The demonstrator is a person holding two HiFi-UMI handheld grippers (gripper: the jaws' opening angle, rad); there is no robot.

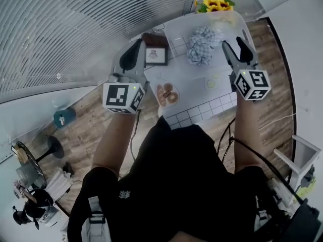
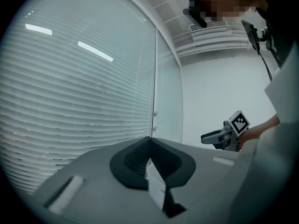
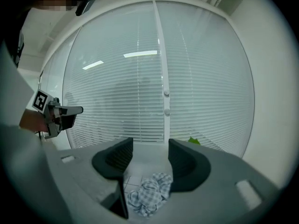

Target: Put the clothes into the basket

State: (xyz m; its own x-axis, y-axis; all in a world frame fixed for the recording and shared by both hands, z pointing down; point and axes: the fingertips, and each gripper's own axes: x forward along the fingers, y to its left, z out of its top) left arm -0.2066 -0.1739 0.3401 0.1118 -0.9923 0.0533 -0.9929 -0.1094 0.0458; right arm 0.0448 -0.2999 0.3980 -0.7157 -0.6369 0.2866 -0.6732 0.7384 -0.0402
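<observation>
A crumpled blue-and-white checked cloth [image 1: 202, 44] lies on the far part of the white tiled table [image 1: 202, 107]. The same cloth [image 3: 148, 195] shows low between the jaws in the right gripper view, well beyond them. My right gripper [image 1: 235, 45] hovers just right of the cloth, open with nothing between its fingers [image 3: 150, 146]. My left gripper [image 1: 133, 52] is held up left of the table with its jaws shut and empty [image 2: 149, 141], pointing at the window blinds. I cannot make out a basket.
On the table stand a small framed picture [image 1: 155, 55], a plate of food [image 1: 167, 94] and sunflowers [image 1: 214, 4] at the far edge. A teal stool [image 1: 64, 117] and a black stool [image 1: 50, 145] stand on the wooden floor at left, a white shelf [image 1: 303, 160] at right.
</observation>
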